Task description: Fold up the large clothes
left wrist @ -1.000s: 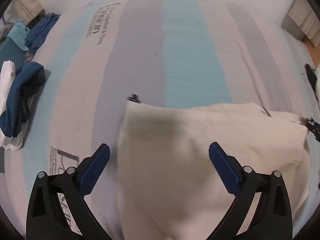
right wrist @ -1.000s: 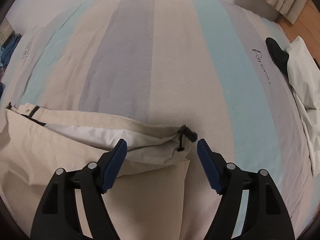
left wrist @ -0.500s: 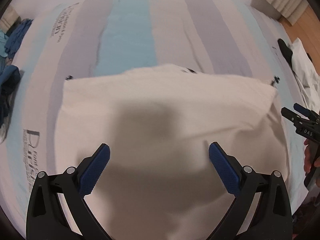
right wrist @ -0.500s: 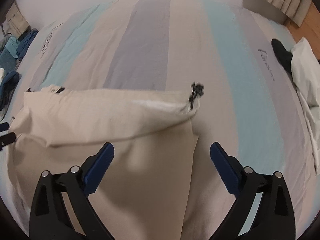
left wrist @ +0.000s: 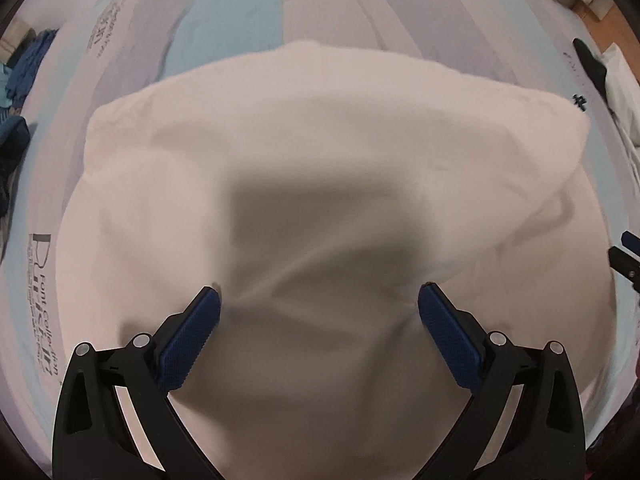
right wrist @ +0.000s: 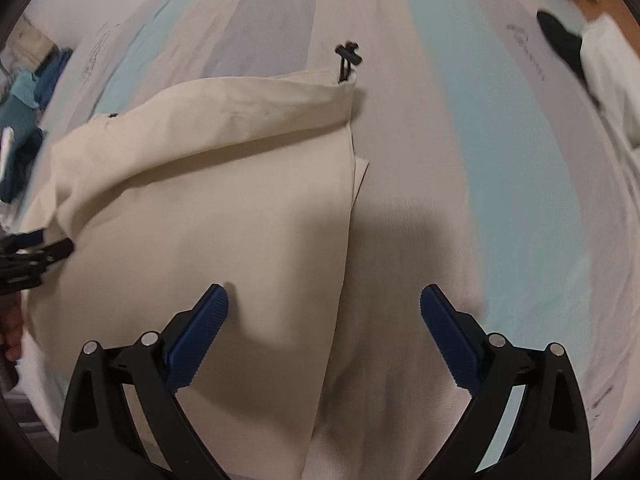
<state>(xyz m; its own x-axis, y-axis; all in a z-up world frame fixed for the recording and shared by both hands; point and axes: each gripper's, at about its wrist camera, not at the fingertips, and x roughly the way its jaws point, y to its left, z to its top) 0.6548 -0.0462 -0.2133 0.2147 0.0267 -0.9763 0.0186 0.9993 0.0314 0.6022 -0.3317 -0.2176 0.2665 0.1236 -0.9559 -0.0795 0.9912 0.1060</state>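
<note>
A large cream garment (left wrist: 320, 152) lies folded over on the striped bedspread (left wrist: 240, 12). My left gripper (left wrist: 320, 308) hangs open just above the garment's middle, where the cloth is wrinkled between the blue pads (left wrist: 192, 340). In the right wrist view the garment (right wrist: 208, 208) fills the left half, and a black drawstring toggle (right wrist: 347, 54) sticks out at its far corner. My right gripper (right wrist: 324, 304) stands wide open, straddling the garment's right edge and holding nothing. The left gripper's tips (right wrist: 40, 250) show at the left edge of that view.
A heap of blue clothes (right wrist: 24, 112) lies at the bed's far left. A white cloth (right wrist: 608, 76) and a black sock (right wrist: 560, 40) lie at the right edge, with wooden floor beyond. A hand (right wrist: 12, 332) shows at the left edge. Bare striped bedspread (right wrist: 500, 160) stretches right of the garment.
The right gripper opened wide and let go of the hem by the toggle. The garment's top layer now lies flat. The left gripper moved over the garment's middle and lower.
</note>
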